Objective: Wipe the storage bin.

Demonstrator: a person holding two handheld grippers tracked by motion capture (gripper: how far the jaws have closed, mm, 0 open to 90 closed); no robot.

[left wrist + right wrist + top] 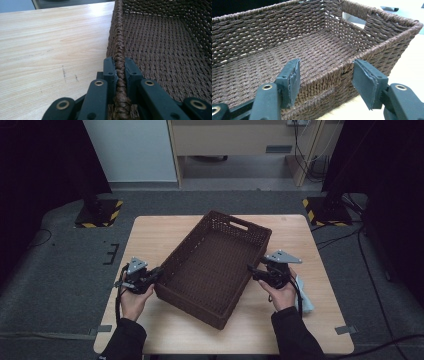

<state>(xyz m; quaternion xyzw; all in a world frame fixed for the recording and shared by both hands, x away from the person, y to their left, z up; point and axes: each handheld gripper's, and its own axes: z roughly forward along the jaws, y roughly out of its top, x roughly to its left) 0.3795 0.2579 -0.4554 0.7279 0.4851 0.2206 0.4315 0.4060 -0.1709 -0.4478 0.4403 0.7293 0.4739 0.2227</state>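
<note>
The high view is dim, and its sides and upper corners are almost black. The table (165, 232) takes a soft, even light from above, so the shadows on it are weak. The basket (212, 270) stays dark and its weave is hard to see there. This picture is small and a little soft.

The left gripper view is much brighter. There is white glare on the table top at the far edge, near the basket rim (119, 37). The near weave is sharp.

In the right gripper view the upper right corner is washed out, nearly white. The far basket wall is slightly soft.
</note>
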